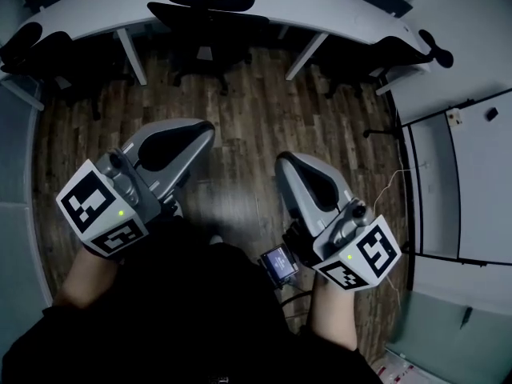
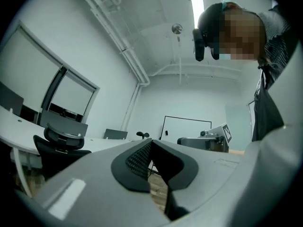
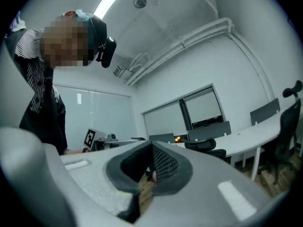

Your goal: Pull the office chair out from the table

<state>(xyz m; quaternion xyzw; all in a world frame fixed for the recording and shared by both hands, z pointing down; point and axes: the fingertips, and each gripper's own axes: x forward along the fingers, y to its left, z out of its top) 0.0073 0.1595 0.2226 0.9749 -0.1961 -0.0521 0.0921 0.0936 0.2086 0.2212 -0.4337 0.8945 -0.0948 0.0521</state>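
A black office chair is tucked under the curved white table at the far side of the room. It also shows in the left gripper view as the office chair and in the right gripper view as the office chair. My left gripper and right gripper are held side by side over the wooden floor, well short of the chair. Each has its jaws shut with nothing between them. Both point level toward the table.
Another black chair stands at the table's left end and one more black chair at its right end. White partitions line the right side. Wooden floor lies between me and the chair. A small screen device hangs at my waist.
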